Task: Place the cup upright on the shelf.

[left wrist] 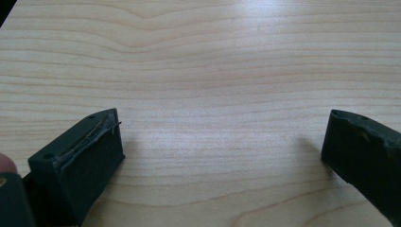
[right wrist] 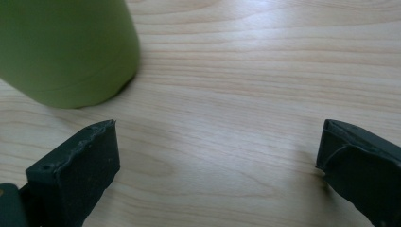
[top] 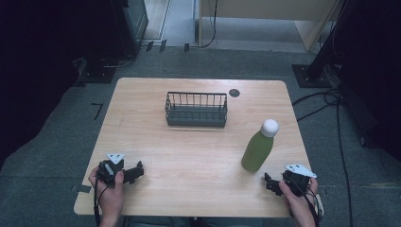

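Your right gripper [top: 270,183] sat near the table's [top: 198,156] front edge with its jaws wide apart, gripping nothing. The green bottle [top: 258,150] stood upright just beside it, not touching. Your left gripper [top: 135,173] was wide apart too, well away. The wire basket [top: 196,109] farther back had nothing inside.

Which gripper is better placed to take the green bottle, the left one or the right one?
Probably the right gripper: its jaws stand open just beside the green bottle. The left gripper, also open, rests far across the table.
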`<state>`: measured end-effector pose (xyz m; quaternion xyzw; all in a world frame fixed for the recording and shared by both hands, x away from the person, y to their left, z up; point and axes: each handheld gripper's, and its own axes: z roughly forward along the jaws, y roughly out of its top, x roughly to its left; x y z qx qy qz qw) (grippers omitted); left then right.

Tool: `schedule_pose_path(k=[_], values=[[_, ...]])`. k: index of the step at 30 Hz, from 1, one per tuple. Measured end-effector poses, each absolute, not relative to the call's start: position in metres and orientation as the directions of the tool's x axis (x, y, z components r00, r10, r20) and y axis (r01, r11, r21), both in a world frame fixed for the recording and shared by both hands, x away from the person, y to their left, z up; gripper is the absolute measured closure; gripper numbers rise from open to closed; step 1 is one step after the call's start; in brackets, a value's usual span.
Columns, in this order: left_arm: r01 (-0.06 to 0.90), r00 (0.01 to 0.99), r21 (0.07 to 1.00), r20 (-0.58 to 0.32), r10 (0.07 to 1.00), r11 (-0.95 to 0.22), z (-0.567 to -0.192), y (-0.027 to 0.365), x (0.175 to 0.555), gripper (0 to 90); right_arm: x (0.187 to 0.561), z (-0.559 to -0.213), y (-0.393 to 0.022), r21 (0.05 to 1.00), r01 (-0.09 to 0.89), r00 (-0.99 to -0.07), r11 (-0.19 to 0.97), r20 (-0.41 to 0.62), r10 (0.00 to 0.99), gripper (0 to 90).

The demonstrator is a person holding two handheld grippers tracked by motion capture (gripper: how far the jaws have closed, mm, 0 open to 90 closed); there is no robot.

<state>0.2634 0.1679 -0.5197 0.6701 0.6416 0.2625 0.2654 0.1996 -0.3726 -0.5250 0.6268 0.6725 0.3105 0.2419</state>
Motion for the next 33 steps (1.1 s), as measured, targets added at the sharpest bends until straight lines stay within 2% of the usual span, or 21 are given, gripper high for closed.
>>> schedule_pose_path(k=[18,33], values=[[0.721,0.039,0.692,0.011,0.999,-0.036,-0.520,0.168,0.263,0.0,0.200,-0.516,-0.348,0.743,0.666,-0.188,0.064,0.084,0.979,0.0],[0.721,0.038,0.692,0.011,0.999,-0.035,-0.520,0.168,0.263,0.0,0.206,-0.505,-0.335,0.771,0.636,-0.212,0.033,0.133,0.968,0.0]])
